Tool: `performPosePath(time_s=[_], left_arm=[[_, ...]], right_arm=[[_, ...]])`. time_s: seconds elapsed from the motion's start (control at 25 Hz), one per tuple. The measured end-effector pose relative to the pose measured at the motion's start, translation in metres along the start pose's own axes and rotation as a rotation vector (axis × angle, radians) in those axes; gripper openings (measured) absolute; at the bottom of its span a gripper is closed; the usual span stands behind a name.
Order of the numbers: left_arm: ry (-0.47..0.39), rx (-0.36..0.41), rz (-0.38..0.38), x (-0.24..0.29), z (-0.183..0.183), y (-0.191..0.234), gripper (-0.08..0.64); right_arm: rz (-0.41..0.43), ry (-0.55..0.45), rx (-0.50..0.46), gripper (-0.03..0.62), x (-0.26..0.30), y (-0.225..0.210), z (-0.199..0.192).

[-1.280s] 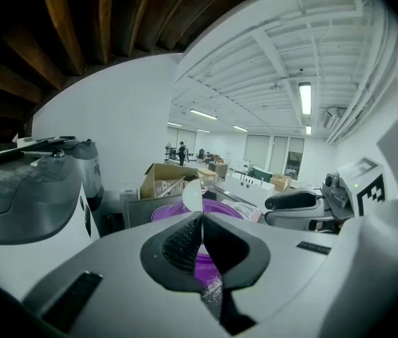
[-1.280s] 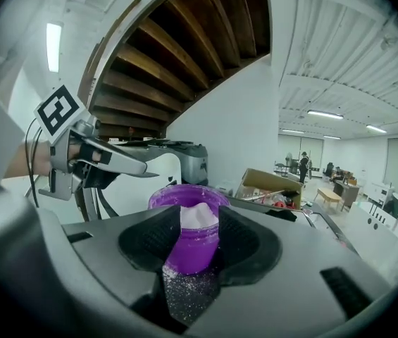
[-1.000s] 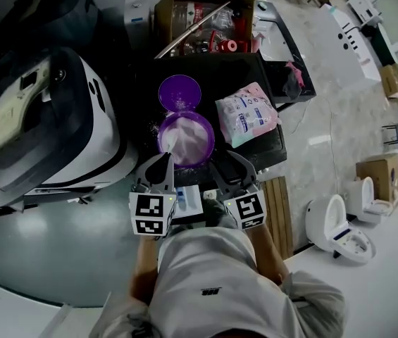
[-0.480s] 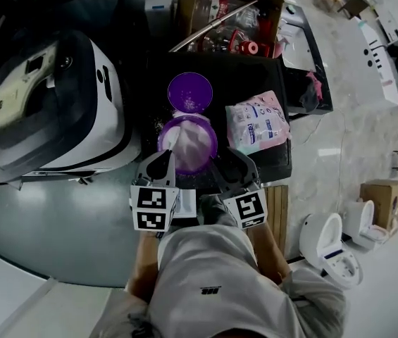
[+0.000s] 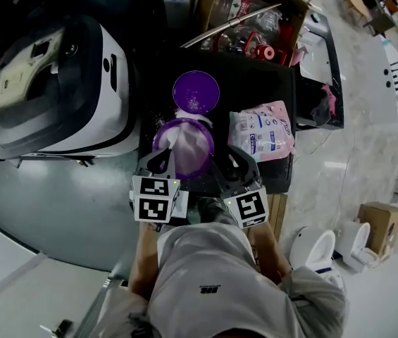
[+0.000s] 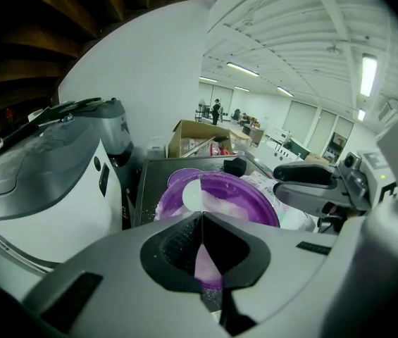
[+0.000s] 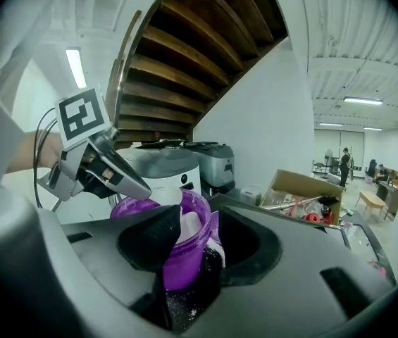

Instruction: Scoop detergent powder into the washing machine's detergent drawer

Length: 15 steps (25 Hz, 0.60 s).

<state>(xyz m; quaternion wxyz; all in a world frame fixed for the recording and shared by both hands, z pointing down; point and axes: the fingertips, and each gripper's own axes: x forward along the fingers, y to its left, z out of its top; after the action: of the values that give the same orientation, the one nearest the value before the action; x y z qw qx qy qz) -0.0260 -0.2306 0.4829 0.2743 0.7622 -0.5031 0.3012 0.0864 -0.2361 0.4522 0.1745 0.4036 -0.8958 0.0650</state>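
Note:
A purple tub (image 5: 182, 148) of white detergent powder stands open on a black table (image 5: 255, 83), with its purple lid (image 5: 196, 91) lying just behind it. My left gripper (image 5: 163, 159) is at the tub's near left rim, shut on the thin handle of a white scoop (image 6: 192, 197) that reaches over the powder. My right gripper (image 5: 221, 164) is shut on the tub's near right wall (image 7: 184, 255), with the purple rim between its pads. The white and black washing machine (image 5: 65, 90) stands to the left of the table. I cannot make out its detergent drawer.
A pink and white detergent bag (image 5: 260, 131) lies on the table right of the tub. An open cardboard box (image 5: 251, 20) of bottles with a metal rod stands behind. A second grey machine (image 7: 216, 164) stands beyond the washer. White toilets (image 5: 346, 241) sit on the floor at right.
The head view has shifted, so the washing machine, tub and table now sit further right and lower. Both grippers keep their holds at the tub's rim.

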Motion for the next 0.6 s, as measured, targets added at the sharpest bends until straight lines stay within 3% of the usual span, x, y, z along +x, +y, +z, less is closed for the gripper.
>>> performPosePath(time_s=[0.6], left_arm=[[0.151,-0.059,0.071,0.027,-0.011,0.004,0.017]], right_arm=[[0.113,-0.024,-0.026,0.169,0.018,-0.02,0.004]])
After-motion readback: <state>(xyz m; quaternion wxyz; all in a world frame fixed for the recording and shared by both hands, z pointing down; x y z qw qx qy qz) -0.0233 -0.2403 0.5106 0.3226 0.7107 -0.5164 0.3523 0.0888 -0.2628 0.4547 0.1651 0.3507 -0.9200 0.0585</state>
